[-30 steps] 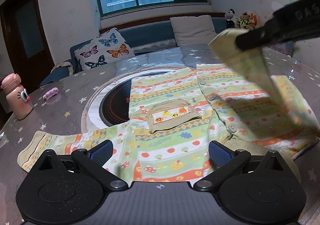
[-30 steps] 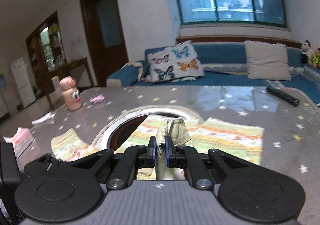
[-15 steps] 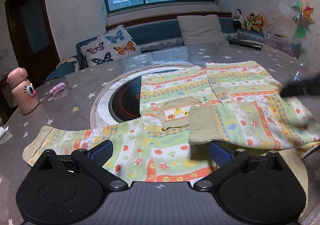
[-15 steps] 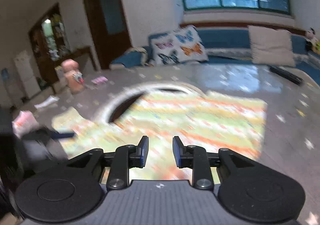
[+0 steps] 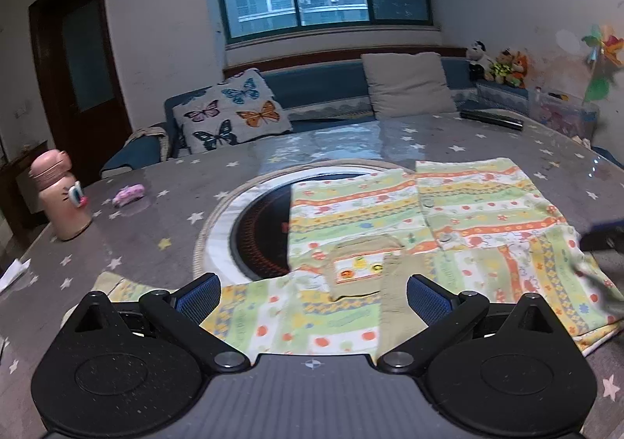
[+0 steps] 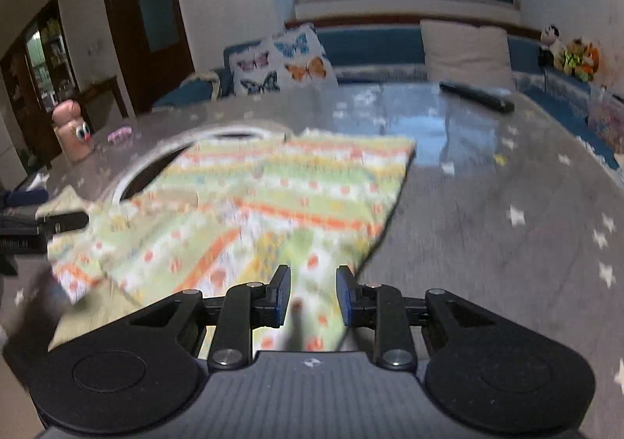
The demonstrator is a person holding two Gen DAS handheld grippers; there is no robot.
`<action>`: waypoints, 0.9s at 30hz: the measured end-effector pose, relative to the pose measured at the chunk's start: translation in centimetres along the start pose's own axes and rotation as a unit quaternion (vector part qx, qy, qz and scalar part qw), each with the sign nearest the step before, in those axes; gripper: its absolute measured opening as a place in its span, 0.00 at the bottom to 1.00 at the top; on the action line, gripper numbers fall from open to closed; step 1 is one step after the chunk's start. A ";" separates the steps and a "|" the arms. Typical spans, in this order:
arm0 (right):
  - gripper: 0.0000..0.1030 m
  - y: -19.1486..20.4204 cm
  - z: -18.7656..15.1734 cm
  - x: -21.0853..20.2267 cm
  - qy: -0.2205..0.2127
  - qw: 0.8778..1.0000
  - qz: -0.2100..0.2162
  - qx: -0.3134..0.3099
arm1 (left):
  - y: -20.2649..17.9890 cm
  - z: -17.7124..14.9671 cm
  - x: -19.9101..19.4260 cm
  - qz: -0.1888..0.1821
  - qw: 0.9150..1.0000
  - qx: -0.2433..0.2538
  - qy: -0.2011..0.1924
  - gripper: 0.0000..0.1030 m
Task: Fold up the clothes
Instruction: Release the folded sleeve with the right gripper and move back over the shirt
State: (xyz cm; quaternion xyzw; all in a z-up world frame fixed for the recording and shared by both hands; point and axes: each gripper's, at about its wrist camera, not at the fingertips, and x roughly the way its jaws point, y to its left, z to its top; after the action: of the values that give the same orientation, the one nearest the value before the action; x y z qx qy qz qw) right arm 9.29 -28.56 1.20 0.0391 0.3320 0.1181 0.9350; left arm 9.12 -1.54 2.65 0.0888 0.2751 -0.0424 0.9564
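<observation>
— Right, where does the shirt [image 5: 409, 240] sit?

— Flat on the star-print table [image 5: 163, 205], its far part lying across the round hotplate ring [image 5: 249, 240]. One sleeve is already folded over the body on the side away from the ring; the other sleeve [image 5: 273, 318] runs along the ring's near edge, out flat.

— And my claws?

— I read the left gripper [image 5: 312, 294] as spread wide and empty, hovering over that flat sleeve. The right gripper [image 6: 314, 294] has its jaws parted with nothing between them (that view is blurred).

— So, next?

— I'd pinch the sleeve's cuff end, lift it just clear, and lay it across the pocket [image 5: 360, 267] so both sleeves match.
</observation>
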 end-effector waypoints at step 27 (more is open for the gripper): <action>0.33 7.5 0.9 3.8 -0.004 0.994 0.053 -0.093 | 2.0 -2.0 1.9 0.043 0.999 -0.006 0.033 0.99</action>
State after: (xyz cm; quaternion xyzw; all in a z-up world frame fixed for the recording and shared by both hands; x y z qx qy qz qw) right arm 11.30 -20.32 0.72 -0.0306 0.3135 0.1975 0.9283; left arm 9.98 0.77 0.26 0.0961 0.3029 0.0034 0.9482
